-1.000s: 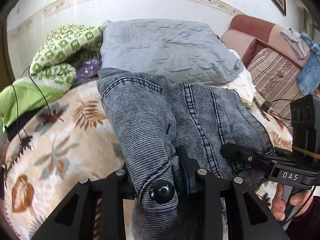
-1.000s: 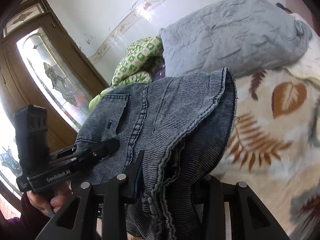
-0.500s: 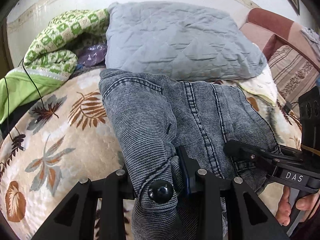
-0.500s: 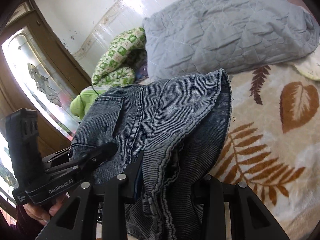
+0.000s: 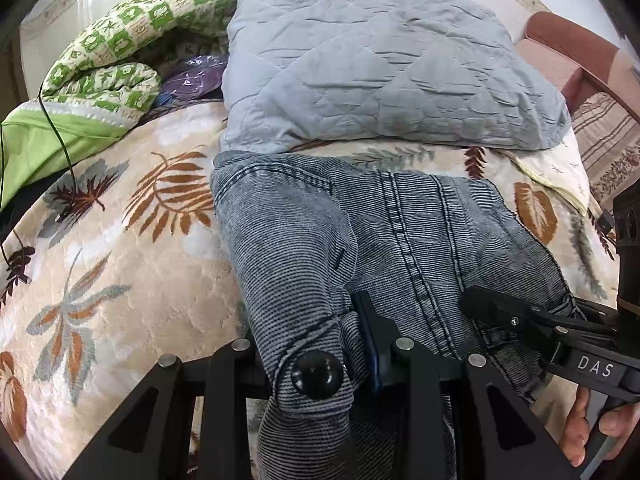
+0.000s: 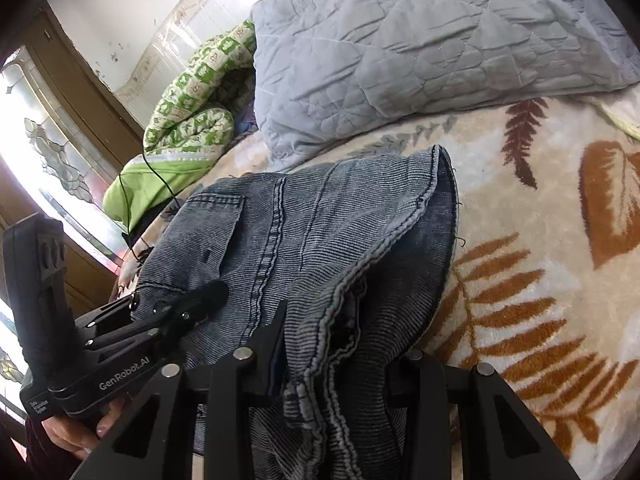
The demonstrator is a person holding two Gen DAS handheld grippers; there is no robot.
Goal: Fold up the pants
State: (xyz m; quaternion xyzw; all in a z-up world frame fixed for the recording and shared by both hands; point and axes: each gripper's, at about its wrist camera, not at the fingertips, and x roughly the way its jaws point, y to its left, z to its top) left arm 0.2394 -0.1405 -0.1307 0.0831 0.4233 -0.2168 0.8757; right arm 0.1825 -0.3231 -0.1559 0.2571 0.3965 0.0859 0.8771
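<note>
The grey-blue denim pants (image 5: 304,240) hang folded between my two grippers, just above the leaf-patterned bed cover (image 5: 120,280). My left gripper (image 5: 320,344) is shut on the waistband by the black button (image 5: 317,369). My right gripper (image 6: 344,336) is shut on the seamed edge of the pants (image 6: 320,240) at the other side. The right gripper also shows in the left wrist view (image 5: 492,308), and the left gripper shows in the right wrist view (image 6: 200,296). The far fold of the pants lies close to the pillow.
A grey quilted pillow (image 5: 360,60) lies at the head of the bed. A green patterned quilt (image 5: 120,52) is bunched at the left, with a thin black cable (image 5: 60,132) running over it. A brown sofa (image 5: 592,92) stands at the right. A glazed door (image 6: 48,168) is behind.
Both grippers have carried the pants forward and lower toward the pillow. The pillow now fills more of both views, and the far fold sits nearer the bed cover.
</note>
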